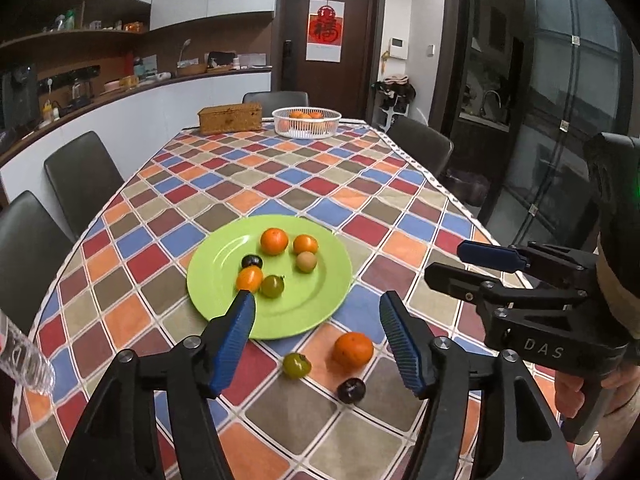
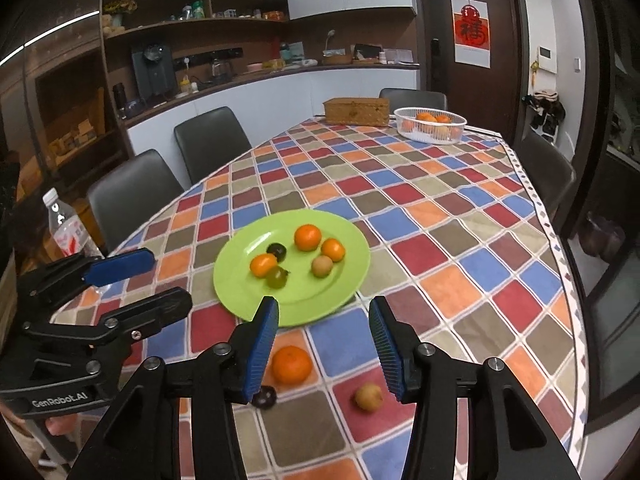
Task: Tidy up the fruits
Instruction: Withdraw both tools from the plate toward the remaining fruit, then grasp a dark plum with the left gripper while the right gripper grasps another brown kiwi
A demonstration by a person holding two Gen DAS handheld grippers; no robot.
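Plenty of open bench [image 1: 320,184] between the green plate [image 1: 224,280] and the white basket [image 1: 306,122] at the far end, nothing standing there. Near side is tighter: an orange [image 1: 353,349], a green fruit [image 1: 297,365] and a dark fruit [image 1: 351,390] sit loose just off the plate's rim, with a tan one [image 2: 368,397] a bit to their right. On the plate, six fruits crowd the middle and right; its left part is bare. A water bottle [image 2: 68,232] stands at the left edge. Both tongs hang wide open, side by side.
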